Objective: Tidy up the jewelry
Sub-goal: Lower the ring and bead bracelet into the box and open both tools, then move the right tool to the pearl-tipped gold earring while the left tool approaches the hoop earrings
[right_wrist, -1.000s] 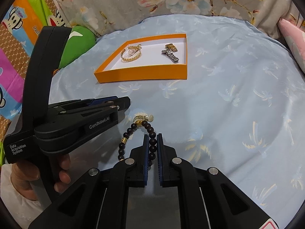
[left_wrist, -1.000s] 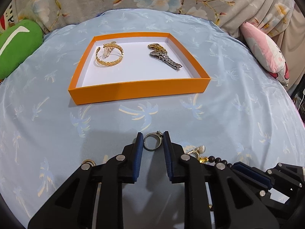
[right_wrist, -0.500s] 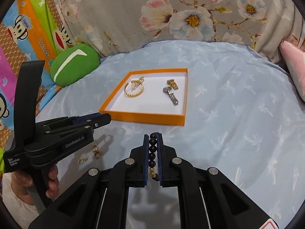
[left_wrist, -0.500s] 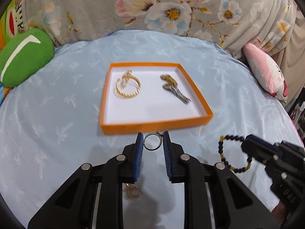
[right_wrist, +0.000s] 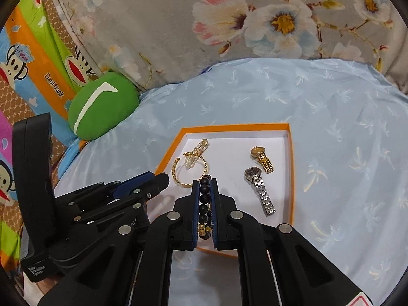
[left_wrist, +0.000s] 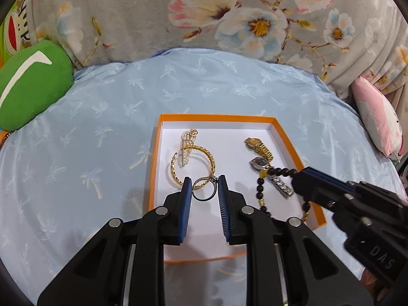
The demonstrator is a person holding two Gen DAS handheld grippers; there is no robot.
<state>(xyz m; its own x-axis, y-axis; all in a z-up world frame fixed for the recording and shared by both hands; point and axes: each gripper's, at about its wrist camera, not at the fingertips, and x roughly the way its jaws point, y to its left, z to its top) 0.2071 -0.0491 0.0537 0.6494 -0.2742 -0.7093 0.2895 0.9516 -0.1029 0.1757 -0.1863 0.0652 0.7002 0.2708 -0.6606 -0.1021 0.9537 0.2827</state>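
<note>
Orange box (left_wrist: 287,137): bangle (left_wrist: 193,164), two watches held inside
Left gripper (left_wrist: 204,191): narrowly parted — ring (left_wrist: 204,191) clamped
Right gripper (right_wrist: 204,191): fully closed — beaded bracelet (right_wrist: 204,199) pinched

At lower centre the right gripper (right_wrist: 204,186) has its jaws clamped on a dark bead bracelet (right_wrist: 204,199) over the orange tray (right_wrist: 291,178).

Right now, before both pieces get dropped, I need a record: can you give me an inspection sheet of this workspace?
Surface: light blue palm-print cloth.
Job's things: orange tray holds gold bangle, gold watch, silver watch.
Clutter: nothing seen.
Grippers: left gripper holds silver ring over tray; right gripper shut on dark bead bracelet.
Cables: nothing seen.
Surroundings: green cushion, floral fabric, pink cushion.
</note>
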